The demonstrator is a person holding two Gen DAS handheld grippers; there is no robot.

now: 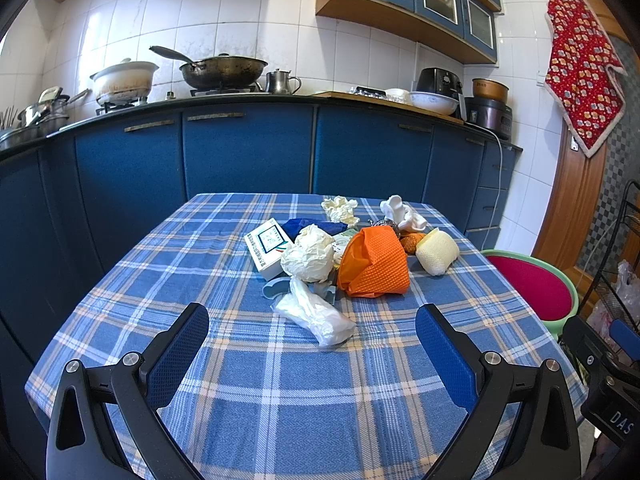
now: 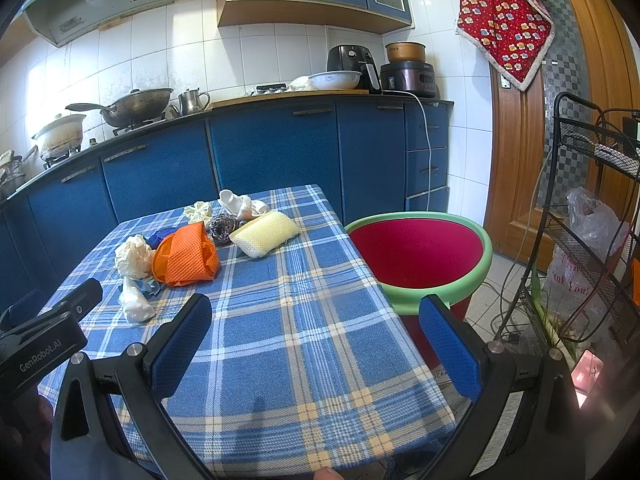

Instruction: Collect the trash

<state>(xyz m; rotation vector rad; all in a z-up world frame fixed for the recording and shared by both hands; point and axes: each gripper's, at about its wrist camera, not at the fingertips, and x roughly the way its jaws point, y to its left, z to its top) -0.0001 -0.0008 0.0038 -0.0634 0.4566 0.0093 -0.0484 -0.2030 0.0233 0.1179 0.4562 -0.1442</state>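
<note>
A pile of trash lies on the blue plaid table (image 1: 240, 360): an orange mesh bag (image 1: 374, 264) (image 2: 186, 256), crumpled white paper (image 1: 308, 256) (image 2: 132, 256), a clear plastic wrap (image 1: 316, 314) (image 2: 134, 302), a white box (image 1: 268, 250), a yellow sponge (image 1: 438, 252) (image 2: 264, 234), a steel scourer (image 2: 222, 226) and white wads (image 1: 402, 212). My left gripper (image 1: 312, 344) is open and empty, just short of the plastic wrap. My right gripper (image 2: 316, 340) is open and empty over the table's near right part. A red bin with a green rim (image 2: 420, 252) stands right of the table.
Blue kitchen cabinets (image 1: 248, 152) run behind the table, with a wok (image 1: 222, 70) and pots on the counter. A black wire rack (image 2: 592, 220) with plastic bags stands at the right by a wooden door. The left gripper's body (image 2: 44, 340) shows at the right view's left edge.
</note>
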